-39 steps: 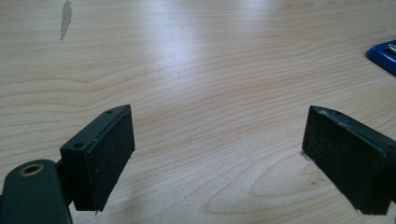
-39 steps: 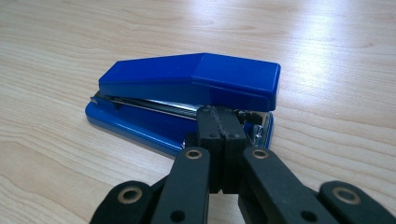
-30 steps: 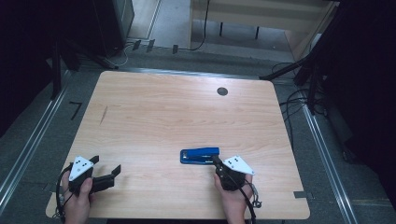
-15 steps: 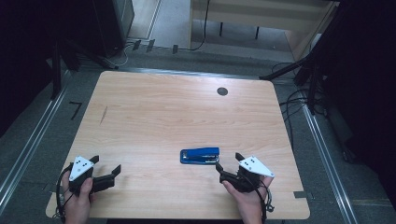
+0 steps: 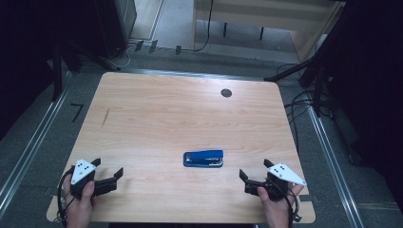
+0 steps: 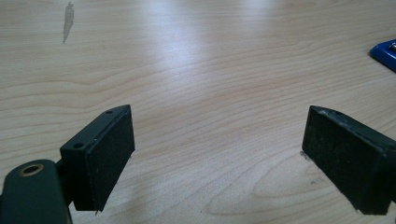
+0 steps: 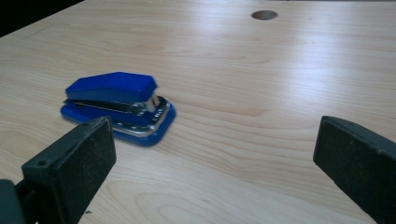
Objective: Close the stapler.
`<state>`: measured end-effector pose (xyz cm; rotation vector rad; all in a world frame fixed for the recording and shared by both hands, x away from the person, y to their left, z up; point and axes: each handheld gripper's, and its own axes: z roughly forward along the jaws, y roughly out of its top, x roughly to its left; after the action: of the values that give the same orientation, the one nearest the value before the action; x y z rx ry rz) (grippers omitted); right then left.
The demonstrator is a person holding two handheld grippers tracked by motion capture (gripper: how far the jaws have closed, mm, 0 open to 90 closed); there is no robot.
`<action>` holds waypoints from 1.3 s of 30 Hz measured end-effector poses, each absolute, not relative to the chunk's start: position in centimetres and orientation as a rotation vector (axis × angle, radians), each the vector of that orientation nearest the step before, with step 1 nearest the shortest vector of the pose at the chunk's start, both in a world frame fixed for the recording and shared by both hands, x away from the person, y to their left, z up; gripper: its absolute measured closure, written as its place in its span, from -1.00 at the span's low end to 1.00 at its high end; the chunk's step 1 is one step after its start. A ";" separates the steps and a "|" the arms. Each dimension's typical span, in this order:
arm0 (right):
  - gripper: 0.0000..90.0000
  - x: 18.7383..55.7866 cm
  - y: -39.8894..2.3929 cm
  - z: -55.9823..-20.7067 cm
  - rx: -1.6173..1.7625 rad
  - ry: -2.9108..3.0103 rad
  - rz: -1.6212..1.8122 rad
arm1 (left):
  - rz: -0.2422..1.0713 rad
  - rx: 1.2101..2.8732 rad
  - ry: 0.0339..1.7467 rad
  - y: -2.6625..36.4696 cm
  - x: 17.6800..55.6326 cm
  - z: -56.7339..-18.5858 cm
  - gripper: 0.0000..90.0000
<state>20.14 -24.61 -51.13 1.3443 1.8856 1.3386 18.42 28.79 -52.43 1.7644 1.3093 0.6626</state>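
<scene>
While one small blue plastic stapler with a metal strip [image 5: 203, 158] is lying flat on the pale wood-grain table [image 5: 180, 114], two hand-held black grippers are resting near the table's near edge, one at each side of it. The left gripper [image 5: 107, 174] is sitting at the near left corner, well apart from the stapler, and the right gripper [image 5: 253, 175] is sitting near the stapler's right end without touching it. One round dark hole [image 5: 226, 93] is lying in the far part of the tabletop, and one thin dark mark [image 5: 105, 117] is showing toward its left.

The high view is giving both forearms, each hand wrapped around its gripper body under a grey three-cornered plate. The right gripper view is bringing out the stapler's [image 7: 119, 106] chrome mouth and raised blue lid just beyond its own left jaw. The left gripper view is catching a blue corner of the stapler [image 6: 385, 54] at its right edge.

The left gripper's jaws are standing wide apart over bare wood. The right gripper's jaws have just been opening and are standing wide, with nothing between them.
</scene>
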 end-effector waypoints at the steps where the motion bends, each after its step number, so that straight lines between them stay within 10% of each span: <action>1: -1.00 20.0 -25.1 -51.1 1.355 1.877 1.338 | 0.662 1.766 1.310 28.8 18.4 -52.4 -0.79; 39: -1.00 18.3 -36.6 -55.1 1.506 1.806 1.232 | 0.670 1.766 1.319 28.8 18.4 -52.4 -0.79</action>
<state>18.28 -36.64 -55.09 1.5060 1.8065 1.2317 18.43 28.77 -52.42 1.7655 1.3189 0.6696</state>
